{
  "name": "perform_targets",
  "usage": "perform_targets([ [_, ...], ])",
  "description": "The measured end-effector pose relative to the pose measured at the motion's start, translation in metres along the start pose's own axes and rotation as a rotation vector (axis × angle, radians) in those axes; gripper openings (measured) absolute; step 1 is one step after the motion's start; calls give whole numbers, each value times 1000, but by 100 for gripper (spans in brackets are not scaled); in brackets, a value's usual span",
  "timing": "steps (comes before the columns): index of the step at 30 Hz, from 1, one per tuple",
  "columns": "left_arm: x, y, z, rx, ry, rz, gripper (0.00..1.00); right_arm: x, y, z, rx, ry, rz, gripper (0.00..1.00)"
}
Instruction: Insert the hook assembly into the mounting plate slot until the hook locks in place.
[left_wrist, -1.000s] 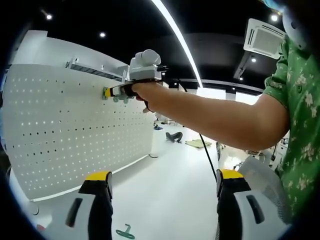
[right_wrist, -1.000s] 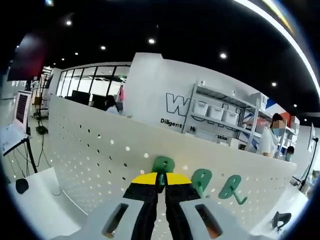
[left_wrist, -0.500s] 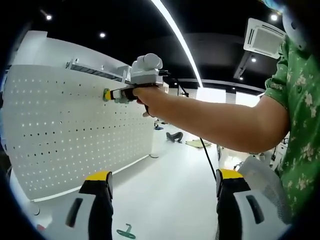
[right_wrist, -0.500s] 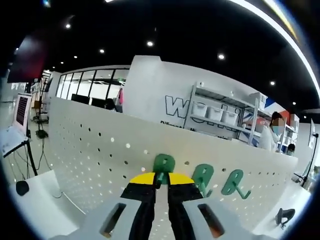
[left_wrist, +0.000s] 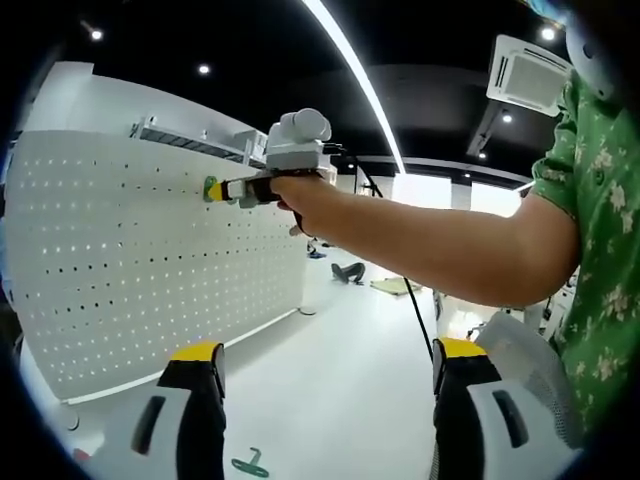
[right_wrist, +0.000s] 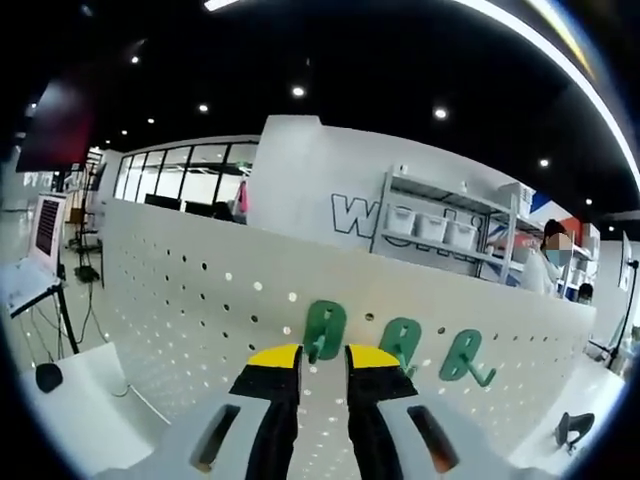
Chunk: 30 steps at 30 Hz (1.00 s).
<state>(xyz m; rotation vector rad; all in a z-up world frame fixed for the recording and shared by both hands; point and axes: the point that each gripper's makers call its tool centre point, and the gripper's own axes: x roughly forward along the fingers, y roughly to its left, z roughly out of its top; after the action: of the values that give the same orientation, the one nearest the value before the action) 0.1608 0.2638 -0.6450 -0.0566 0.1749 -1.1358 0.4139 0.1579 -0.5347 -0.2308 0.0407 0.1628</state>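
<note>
The white pegboard (left_wrist: 130, 250) stands upright on the left of the left gripper view. Near its top edge a hand holds my right gripper (left_wrist: 217, 189) against a green hook (left_wrist: 208, 187). In the right gripper view that green hook (right_wrist: 325, 328) sits on the pegboard (right_wrist: 180, 300) just beyond the yellow-tipped jaws, which stand slightly apart; my right gripper (right_wrist: 322, 354) is open and no longer clamps it. Two more green hooks (right_wrist: 400, 343) (right_wrist: 463, 357) hang to its right. My left gripper (left_wrist: 330, 350) is wide open and holds nothing, low over the white table (left_wrist: 330, 400).
A loose green hook (left_wrist: 250, 464) lies on the table near my left jaw. The person's arm (left_wrist: 420, 240) and green sleeve cross the right side. Small black objects (right_wrist: 45, 375) (right_wrist: 567, 428) rest on the table at either end of the board.
My right gripper's jaws have parted from the green hook they were shut on; the hook stays on the board. The left gripper has not moved.
</note>
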Motion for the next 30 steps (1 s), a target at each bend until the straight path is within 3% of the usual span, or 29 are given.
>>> perform_targets([
  [18,0,-4,2,6,1,7,88,-9,11,-4,45,-25,67,38],
  [26,0,-6,5,15,1,12,88,-19,25,-7,35,-42,137,52],
  [30,0,-8,6,17,1,13,88,-24,28,-9,74,-51,159,60],
])
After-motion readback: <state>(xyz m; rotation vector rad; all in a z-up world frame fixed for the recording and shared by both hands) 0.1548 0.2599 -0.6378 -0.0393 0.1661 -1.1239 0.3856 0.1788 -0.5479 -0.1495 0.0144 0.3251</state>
